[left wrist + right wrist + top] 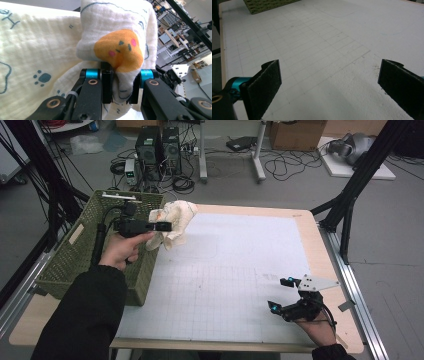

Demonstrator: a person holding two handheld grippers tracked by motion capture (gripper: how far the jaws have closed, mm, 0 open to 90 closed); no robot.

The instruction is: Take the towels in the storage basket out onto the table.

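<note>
Currently we log the left gripper point(165, 226) clamped on a cream muslin cloth point(174, 222); in the left gripper view its two black pads pinch a bunched fold of the cloth point(117, 50) between them, and the jaws stand close together on the fabric. We read an orange cartoon face with pink cheeks printed on the bunched part, and dark blue paw prints and line drawings on the flatter part to the left. In the high view the cloth hangs off the gripper tip at the far right corner of the green woven basket point(75, 255), partly over the basket rim and partly over the white gridded mat point(225, 270). The left hand point(122, 250) is above the basket's right wall.

The basket sits on the left edge of the wooden table point(327, 270), touching the mat's left border.

We note the right gripper point(281, 294) well apart from the basket, near the mat's near right corner, jaws spread wide with nothing between them. In the right gripper view its pads point(264, 85) frame bare mat, with a corner of the basket point(267, 5) at the top left.
</note>
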